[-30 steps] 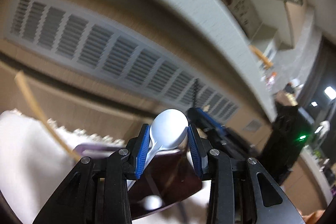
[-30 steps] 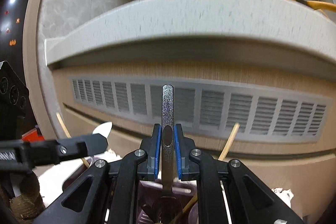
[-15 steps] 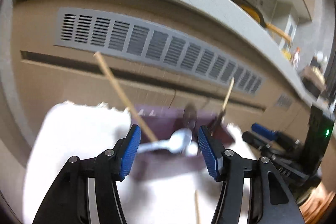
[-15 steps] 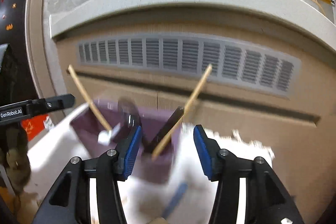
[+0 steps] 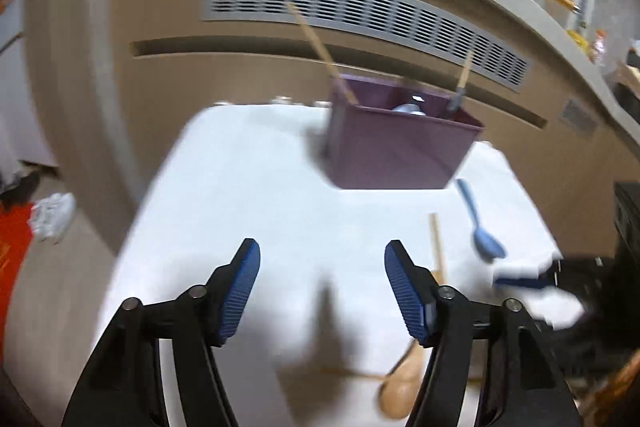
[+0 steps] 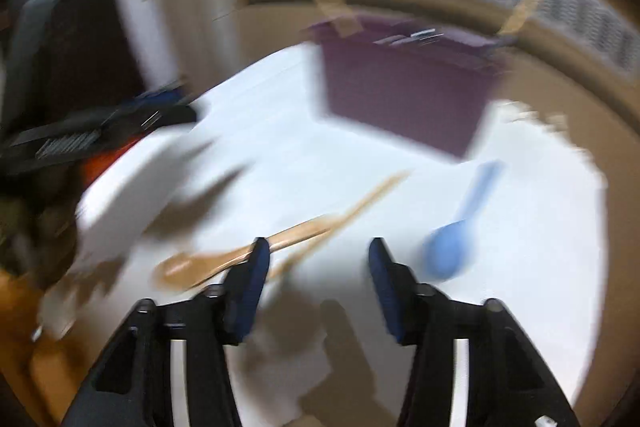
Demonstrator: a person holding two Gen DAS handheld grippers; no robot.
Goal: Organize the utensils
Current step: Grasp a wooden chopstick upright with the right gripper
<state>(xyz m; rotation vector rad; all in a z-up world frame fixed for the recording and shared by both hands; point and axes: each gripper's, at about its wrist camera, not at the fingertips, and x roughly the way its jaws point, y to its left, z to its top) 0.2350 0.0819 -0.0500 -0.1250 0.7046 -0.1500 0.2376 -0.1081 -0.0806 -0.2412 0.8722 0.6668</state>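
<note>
Utensils lie loose on the white tabletop [image 5: 248, 195] and stand in a purple bin [image 5: 396, 151] at its far edge. A light blue plastic spoon [image 5: 482, 231] rests just in front of the bin's right corner, bowl toward the near edge. Left of it lies a thin wooden stick [image 5: 438, 247], and nearer still a wooden spoon [image 5: 404, 383], its bowl partly hidden behind a finger. In the bin, two wooden handles [image 5: 320, 47] lean out of opposite ends, with a pale spoon [image 5: 408, 108] between them. The left gripper [image 5: 322, 291] hovers over bare tabletop, jaws just opened wide and empty. The right gripper [image 6: 316, 287], blurred, has its jaws apart though just narrowing, nothing between them.
</note>
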